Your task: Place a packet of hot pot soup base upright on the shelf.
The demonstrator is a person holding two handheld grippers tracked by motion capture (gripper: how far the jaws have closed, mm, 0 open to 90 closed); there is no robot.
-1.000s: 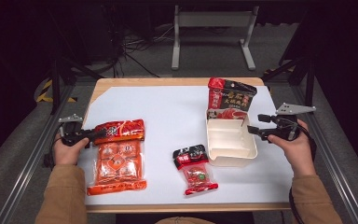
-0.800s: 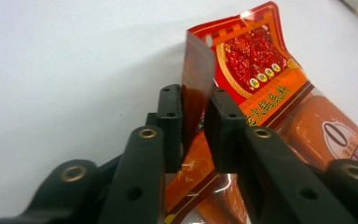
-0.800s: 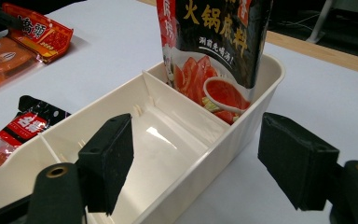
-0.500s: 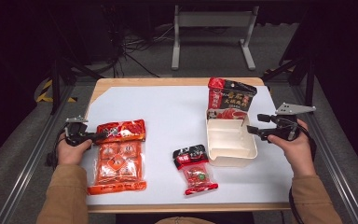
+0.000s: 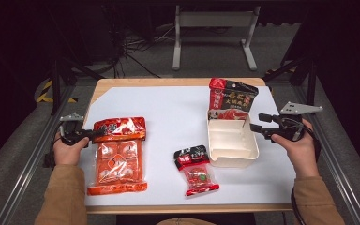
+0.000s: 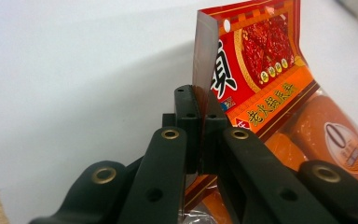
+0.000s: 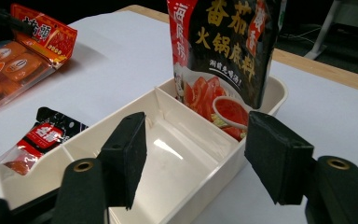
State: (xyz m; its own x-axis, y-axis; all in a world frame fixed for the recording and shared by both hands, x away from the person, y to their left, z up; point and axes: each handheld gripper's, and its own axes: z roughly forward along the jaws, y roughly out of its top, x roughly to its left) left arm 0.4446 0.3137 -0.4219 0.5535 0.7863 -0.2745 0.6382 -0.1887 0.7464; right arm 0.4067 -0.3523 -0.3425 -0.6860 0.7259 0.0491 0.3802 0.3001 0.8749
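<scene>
My left gripper (image 5: 90, 135) is shut on the top left edge of the orange-red snack packet (image 5: 118, 154), which lies at the table's left; its pads pinch the folded-up edge (image 6: 200, 112) of the packet (image 6: 261, 60). At the right, my right gripper (image 5: 258, 123) stands open at the right wall of the white divided box (image 5: 227, 157). Its jaws have just been closing, and the box's wall (image 7: 214, 172) lies between the pads (image 7: 200, 158) without being pressed. A black-and-red pouch (image 7: 223, 42) stands upright in the box's far compartment.
A small red-and-black packet (image 5: 194, 168) lies flat on the white sheet (image 5: 173, 117), left of the box. The wooden table edge (image 5: 168, 82) runs along the back. Metal rails (image 5: 33, 154) flank both sides. A grey stand (image 5: 213, 33) is on the floor behind.
The left jaws have shut on the orange packet's top edge and raised it slightly. The right jaws have narrowed around the box's wall; that hand has stayed in place.
</scene>
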